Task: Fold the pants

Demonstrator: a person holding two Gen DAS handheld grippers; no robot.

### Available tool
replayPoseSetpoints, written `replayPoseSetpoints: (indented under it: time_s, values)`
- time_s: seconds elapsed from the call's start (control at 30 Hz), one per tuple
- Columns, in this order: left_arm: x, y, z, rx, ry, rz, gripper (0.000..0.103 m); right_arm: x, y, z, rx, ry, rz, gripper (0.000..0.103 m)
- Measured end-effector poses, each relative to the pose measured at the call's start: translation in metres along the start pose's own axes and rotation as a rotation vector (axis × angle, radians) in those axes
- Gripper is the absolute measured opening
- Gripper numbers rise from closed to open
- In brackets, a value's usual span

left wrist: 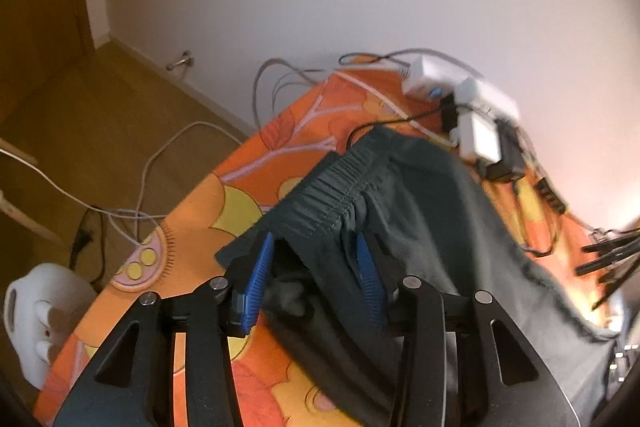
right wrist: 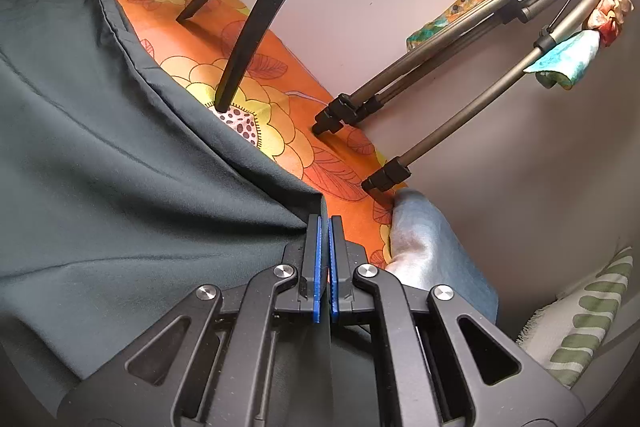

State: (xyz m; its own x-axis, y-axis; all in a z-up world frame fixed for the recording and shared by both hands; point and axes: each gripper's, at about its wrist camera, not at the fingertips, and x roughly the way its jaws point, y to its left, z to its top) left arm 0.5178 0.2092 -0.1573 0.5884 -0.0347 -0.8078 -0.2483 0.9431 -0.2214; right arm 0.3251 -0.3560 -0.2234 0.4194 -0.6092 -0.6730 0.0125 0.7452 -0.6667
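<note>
Dark grey-green pants (left wrist: 420, 195) lie across the orange flowered tablecloth (left wrist: 192, 227). Their gathered elastic waistband (left wrist: 332, 187) sits bunched right at my left gripper (left wrist: 316, 243). That gripper's jaws stand apart, with a fold of the waistband loose between the blue pads (left wrist: 256, 279) and neither pad pressing it. In the right wrist view the pants (right wrist: 120, 155) fill the left side, taut towards my right gripper (right wrist: 324, 221). It is shut on a corner of the cloth at the hem, just above the tablecloth (right wrist: 280, 131).
White chargers and tangled cables (left wrist: 472, 107) crowd the table's far corner by the wall. A black tripod leg (right wrist: 248, 39) and a grey tripod (right wrist: 460, 67) stand on the table's far side. A pale blue cloth (right wrist: 424, 247) lies beside the right gripper. A white jug (left wrist: 40, 311) stands on the floor.
</note>
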Motion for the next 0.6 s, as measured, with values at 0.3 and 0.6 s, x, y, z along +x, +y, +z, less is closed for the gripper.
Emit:
replayPoseSetpoints:
  time_s: [0.3, 0.6]
  values:
    - [0.005, -0.033, -0.015, 0.148, -0.093, 0.264, 0.016, 0.016, 0.002, 0.0, 0.017, 0.062, 0.007, 0.003]
    - [-0.023, -0.024, -0.007, 0.116, -0.099, 0.267, 0.023, -0.015, -0.032, -0.005, 0.186, 0.023, 0.161, 0.049]
